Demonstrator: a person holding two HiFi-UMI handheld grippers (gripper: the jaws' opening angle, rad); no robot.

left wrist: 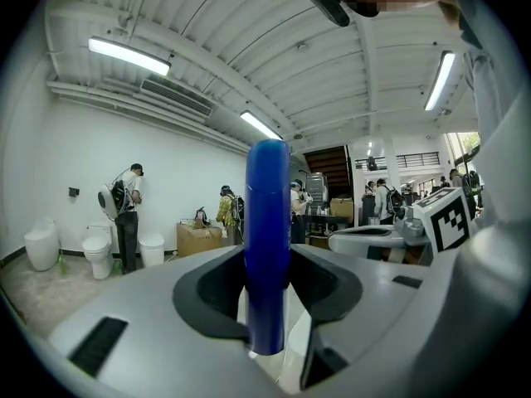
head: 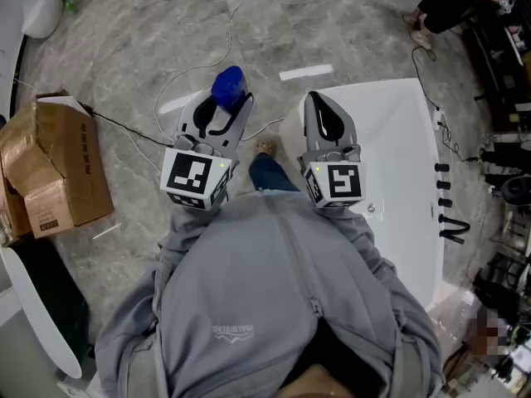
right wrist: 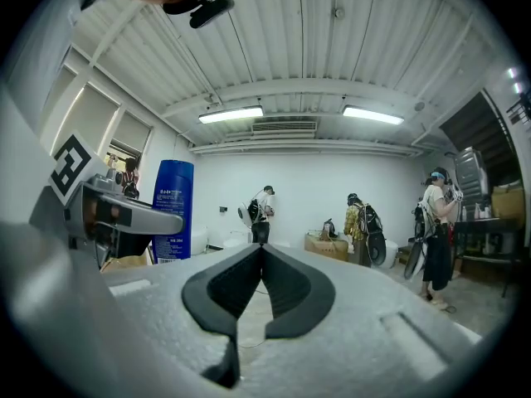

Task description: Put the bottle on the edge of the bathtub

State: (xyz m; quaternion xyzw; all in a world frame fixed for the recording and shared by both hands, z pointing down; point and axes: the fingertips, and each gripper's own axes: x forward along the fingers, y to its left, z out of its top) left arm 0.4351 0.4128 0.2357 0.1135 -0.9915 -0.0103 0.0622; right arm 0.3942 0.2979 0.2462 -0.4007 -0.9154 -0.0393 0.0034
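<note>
Here, in the head view, the left hand-held gripper (head: 222,106) is gripping the blue bottle (head: 228,85), whose top is showing just past the jaw tips. The bottle is hanging over the marble floor (head: 133,48), not over the white bathtub (head: 398,156). The tub is lying to the person's right, and the right hand-held gripper (head: 319,106) is hovering near the tub's left rim. A cardboard box (head: 58,164) is sitting well apart on the left.

In the left gripper view, the two jaws are standing partly apart and pressing on the bottle (left wrist: 267,247) from either side. The bottle is standing upright between them, its long axis running vertically, its base low in the jaw gap and its rounded top rising well above the tips. The marker cube of the other hand-held gripper (left wrist: 448,218) is showing at the right edge, so the tub side is lying that way.

In the right gripper view, the jaws are meeting at their tips with nothing between them, so this hand-held gripper (right wrist: 259,259) is carrying nothing. The bottle (right wrist: 172,210) is appearing upright off to its left, behind the left hand-held gripper's marker cube (right wrist: 70,168). People are standing far off by the back wall.

Judging from this, the coming move is turning on one relation: the tub edge is lying to the right of the held bottle. The right hand-held gripper is nearer that edge, but the left one is carrying the load and would probably need to travel rightward, with the bottle upright.
</note>
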